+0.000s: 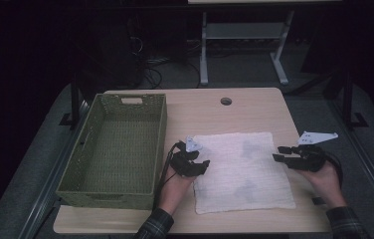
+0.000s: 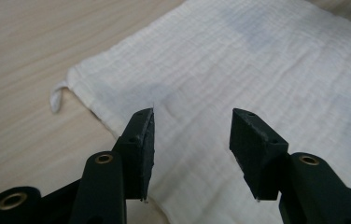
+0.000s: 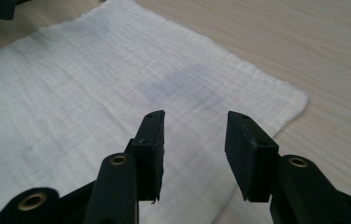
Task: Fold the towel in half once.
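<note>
A white cloth (image 1: pixel 242 169) with faint grey patches lies flat on the wooden table (image 1: pixel 200 109), right of centre. My left gripper (image 1: pixel 203 158) hovers at the cloth's left edge, pointing right. In the left gripper view its jaws (image 2: pixel 192 116) stand open over the cloth (image 2: pixel 257 60) with nothing between them, near a corner with a small loop (image 2: pixel 57 98). At the cloth's right edge my right gripper (image 1: pixel 277 153) points left. Its jaws (image 3: pixel 194 116) are open above the cloth (image 3: pixel 71 93) near the corner, empty.
A green woven basket (image 1: pixel 106 194) stands empty along the table's left side, just beside my left hand. A round cable hole (image 1: pixel 226 101) sits near the table's far edge. Bare wood lies beyond the cloth and along the front edge.
</note>
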A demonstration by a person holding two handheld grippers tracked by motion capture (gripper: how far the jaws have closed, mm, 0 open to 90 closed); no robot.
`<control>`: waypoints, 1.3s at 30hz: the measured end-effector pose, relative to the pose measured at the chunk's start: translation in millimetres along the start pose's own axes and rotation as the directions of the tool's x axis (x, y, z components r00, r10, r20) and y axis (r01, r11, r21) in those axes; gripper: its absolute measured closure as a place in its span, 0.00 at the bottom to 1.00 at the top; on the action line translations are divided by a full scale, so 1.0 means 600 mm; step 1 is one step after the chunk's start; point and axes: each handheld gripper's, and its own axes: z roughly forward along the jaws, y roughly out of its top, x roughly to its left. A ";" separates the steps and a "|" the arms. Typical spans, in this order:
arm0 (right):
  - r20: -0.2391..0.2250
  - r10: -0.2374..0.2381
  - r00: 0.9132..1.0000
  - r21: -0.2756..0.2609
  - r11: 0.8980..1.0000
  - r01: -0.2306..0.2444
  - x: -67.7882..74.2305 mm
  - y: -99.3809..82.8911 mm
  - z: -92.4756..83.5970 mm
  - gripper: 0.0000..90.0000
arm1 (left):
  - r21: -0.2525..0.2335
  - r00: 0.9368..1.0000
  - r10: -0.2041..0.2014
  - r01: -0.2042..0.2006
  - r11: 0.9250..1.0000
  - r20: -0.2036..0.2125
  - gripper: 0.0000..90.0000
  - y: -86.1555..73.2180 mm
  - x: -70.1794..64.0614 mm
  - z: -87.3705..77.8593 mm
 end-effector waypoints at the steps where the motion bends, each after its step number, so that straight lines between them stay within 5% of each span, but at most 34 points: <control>1: 0.002 0.001 1.000 0.000 1.000 -0.001 -0.005 0.003 0.004 0.64 | 0.000 1.000 -0.004 0.004 1.000 -0.003 0.56 0.003 0.003 0.004; 7: -0.009 0.011 1.000 0.002 1.000 -0.011 -0.037 0.016 0.024 0.64 | 0.013 0.999 -0.013 0.014 1.000 -0.040 0.57 0.017 0.023 0.027; 17: 0.046 0.023 0.999 0.025 0.999 -0.024 -0.087 0.047 0.066 0.68 | -0.012 0.995 -0.069 0.069 0.998 -0.071 0.58 0.037 0.062 0.057; 28: 0.101 0.069 0.993 0.056 0.996 -0.075 -0.129 0.042 0.116 0.71 | -0.004 0.986 -0.086 0.086 0.996 -0.144 0.59 0.051 0.112 0.097; 39: 0.126 0.105 0.986 0.041 0.993 -0.111 -0.149 0.036 0.136 0.72 | 0.034 0.978 -0.088 0.096 0.995 -0.187 0.58 0.046 0.128 0.118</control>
